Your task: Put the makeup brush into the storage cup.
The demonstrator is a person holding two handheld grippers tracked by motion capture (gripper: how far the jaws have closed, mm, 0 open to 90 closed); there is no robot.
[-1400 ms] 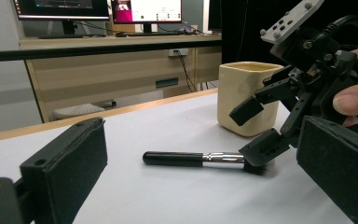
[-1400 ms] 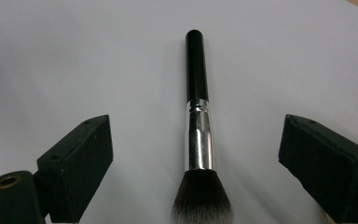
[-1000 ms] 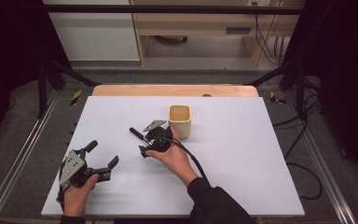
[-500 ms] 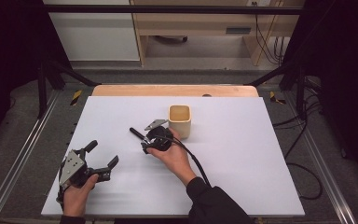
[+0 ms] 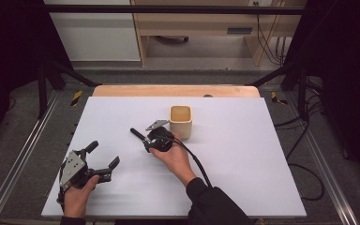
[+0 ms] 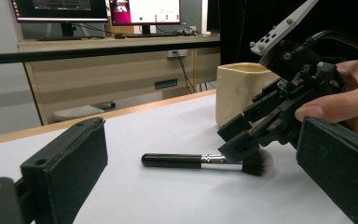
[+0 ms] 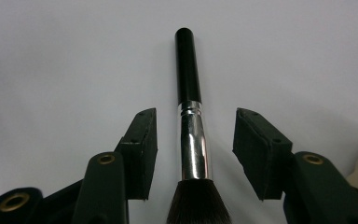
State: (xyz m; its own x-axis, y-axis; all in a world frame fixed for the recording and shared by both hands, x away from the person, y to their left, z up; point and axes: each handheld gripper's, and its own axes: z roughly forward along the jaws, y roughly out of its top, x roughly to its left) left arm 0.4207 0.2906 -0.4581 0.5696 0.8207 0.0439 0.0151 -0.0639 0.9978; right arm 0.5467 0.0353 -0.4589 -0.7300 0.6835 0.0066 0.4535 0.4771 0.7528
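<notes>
Black-handled makeup brush with chrome ferrule and dark soft bristles (image 7: 189, 140) lies mid white tabletop (image 5: 243, 187), near beige square ceramic cup (image 5: 181, 121).

Right gripper (image 7: 193, 149) just closing, jaws straddle ferrule, gaps both sides, nothing gripped yet.

Brush probably light; ferrule slick, rigid: best hold. Bristles crush.

Left gripper (image 5: 104, 159) wide open, empty, near front-left corner.

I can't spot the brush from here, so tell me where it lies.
The brush lies flat on the white table in the high view, just left of the cup, between the right claw's open jaws, which have just been closing.
</notes>
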